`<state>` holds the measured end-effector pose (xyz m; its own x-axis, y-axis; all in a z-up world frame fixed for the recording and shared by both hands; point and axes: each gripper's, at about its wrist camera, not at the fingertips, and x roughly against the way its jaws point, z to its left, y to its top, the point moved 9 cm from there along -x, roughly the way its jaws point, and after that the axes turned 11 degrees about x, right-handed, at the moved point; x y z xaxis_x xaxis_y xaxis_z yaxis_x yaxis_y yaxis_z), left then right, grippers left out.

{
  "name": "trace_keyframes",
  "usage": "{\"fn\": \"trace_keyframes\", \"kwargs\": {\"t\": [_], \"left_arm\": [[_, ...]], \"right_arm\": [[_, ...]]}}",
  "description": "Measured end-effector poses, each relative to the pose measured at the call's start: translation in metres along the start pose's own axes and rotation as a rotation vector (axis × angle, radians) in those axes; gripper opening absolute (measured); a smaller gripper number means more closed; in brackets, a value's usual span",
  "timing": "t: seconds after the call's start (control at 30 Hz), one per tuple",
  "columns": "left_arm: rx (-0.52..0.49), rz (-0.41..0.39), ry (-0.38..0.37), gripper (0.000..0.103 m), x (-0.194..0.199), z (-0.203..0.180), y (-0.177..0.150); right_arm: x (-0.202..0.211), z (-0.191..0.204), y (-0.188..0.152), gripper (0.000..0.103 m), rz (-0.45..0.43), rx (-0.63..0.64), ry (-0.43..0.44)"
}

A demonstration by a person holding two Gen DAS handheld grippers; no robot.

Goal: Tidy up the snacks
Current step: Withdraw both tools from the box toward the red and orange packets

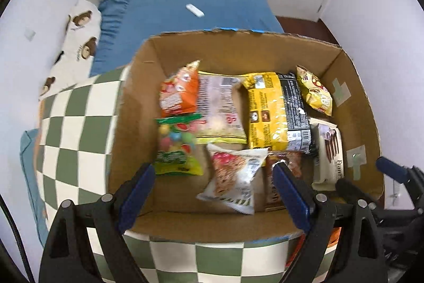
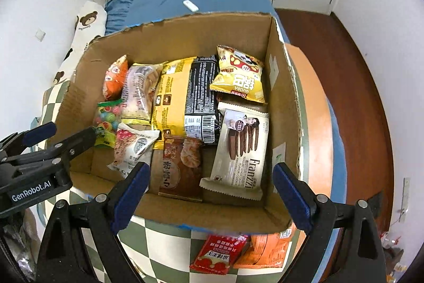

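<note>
Cardboard box (image 2: 281, 102), torn-rimmed, holds colourful snack packets (image 2: 243, 147) lying flat.

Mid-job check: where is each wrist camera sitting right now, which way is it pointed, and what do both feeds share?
Left wrist: above the box's near-left rim, looking down into it; own left tool open, right tool at right edge.
Right wrist: above the near-right rim, looking down; own tool open, left tool at left, red packet outside on the checkered cloth.
Shared: box, yellow bag, Franzzi pack, blue bedding.
</note>
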<state>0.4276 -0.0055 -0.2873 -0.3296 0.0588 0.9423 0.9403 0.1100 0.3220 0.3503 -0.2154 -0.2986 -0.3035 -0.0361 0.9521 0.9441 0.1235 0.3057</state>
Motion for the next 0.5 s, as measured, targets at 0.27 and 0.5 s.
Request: {"fn": "trace_keyframes", "kwargs": {"t": [0.27,0.5], "left_arm": [[0.018,-0.127,-0.019,0.091,0.042,0.005,-0.017],[0.022,-0.229,-0.046,0.091,0.09,0.009,-0.038]], "right_arm": [[0.043,0.011,-0.011,0.096,-0.106,0.034,-0.032],[0.102,0.019,-0.028,0.096,-0.242,0.051,-0.074]]}}
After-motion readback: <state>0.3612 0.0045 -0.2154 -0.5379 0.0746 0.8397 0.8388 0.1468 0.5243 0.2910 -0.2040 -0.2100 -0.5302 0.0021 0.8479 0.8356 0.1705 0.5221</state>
